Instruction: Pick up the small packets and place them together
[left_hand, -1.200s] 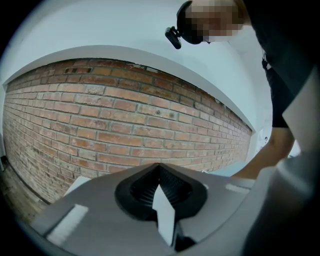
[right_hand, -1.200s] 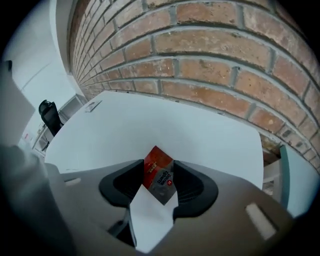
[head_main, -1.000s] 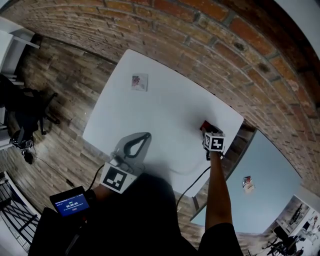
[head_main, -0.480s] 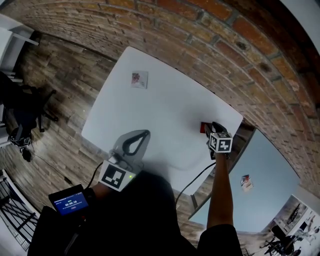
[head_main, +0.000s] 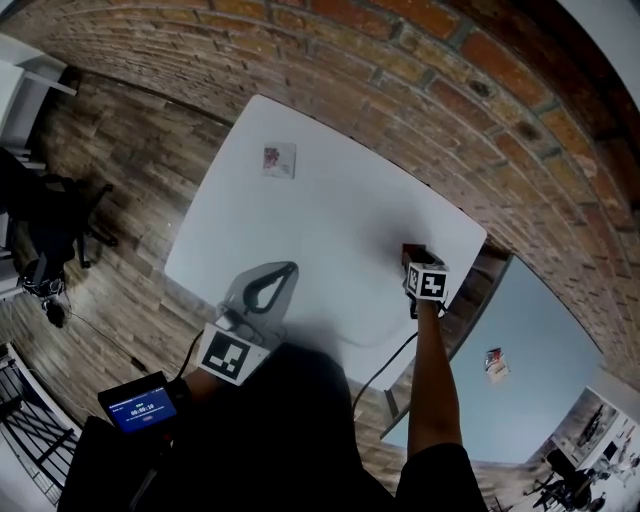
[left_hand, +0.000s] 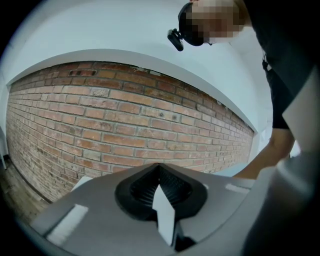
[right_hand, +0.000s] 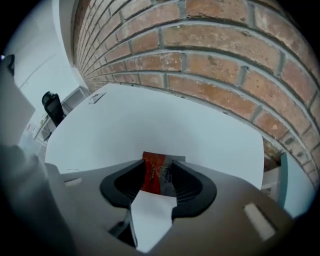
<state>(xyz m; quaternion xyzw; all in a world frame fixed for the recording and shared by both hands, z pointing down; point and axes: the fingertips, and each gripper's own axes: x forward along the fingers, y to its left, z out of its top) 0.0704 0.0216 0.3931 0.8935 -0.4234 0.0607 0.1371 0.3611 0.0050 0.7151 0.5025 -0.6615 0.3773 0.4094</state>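
Note:
A small red and grey packet (right_hand: 158, 174) lies flat on the white table (head_main: 330, 215) near its right corner. My right gripper (right_hand: 161, 163) is low over it, jaws on either side of the packet and closing. In the head view that packet (head_main: 408, 249) peeks out just beyond the right gripper (head_main: 414, 260). A second small packet (head_main: 279, 160) lies alone at the table's far left and shows small in the right gripper view (right_hand: 96, 98). My left gripper (head_main: 286, 270) hovers at the table's near edge, shut and empty; its view (left_hand: 160, 167) shows only brick wall.
A brick wall (head_main: 420, 60) runs along the far side of the table. A second, pale blue table (head_main: 520, 330) at the lower right carries another small packet (head_main: 494, 366). A dark office chair (head_main: 45, 225) stands on the wooden floor at the left.
The right gripper drifted slightly right, then came back left over the red packet. The left gripper and the far packet have stayed put.

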